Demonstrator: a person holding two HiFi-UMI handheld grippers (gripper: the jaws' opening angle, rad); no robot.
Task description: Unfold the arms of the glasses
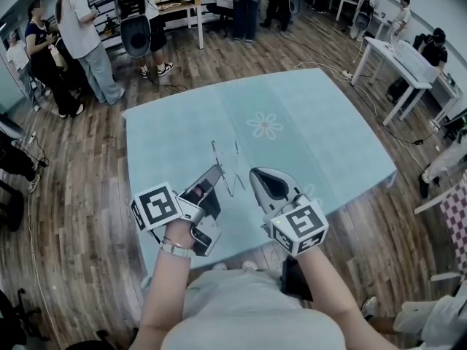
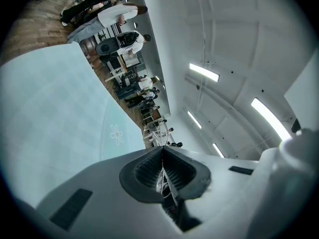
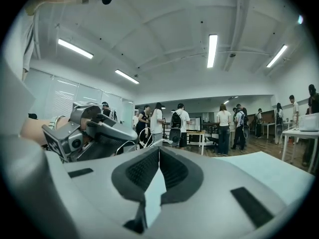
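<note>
The thin wire-rimmed glasses (image 1: 228,168) hang just above the light blue tablecloth (image 1: 306,115), near its front edge. My left gripper (image 1: 216,170) is shut on one end of them, and a sliver of the glasses (image 2: 163,177) shows between its closed pads. My right gripper (image 1: 257,173) sits just right of the glasses, level with the left, its jaws shut with nothing between them. In the right gripper view, my right gripper (image 3: 158,151) shows only cloth through the gap behind its pads. The left gripper (image 3: 130,133) and the glasses' wire loops (image 3: 144,135) lie to its left.
A flower print (image 1: 265,125) marks the middle of the cloth. Several people stand on the wood floor beyond the table's far edge. White desks (image 1: 398,57) stand at the far right. A person's legs (image 1: 445,159) show at the right edge.
</note>
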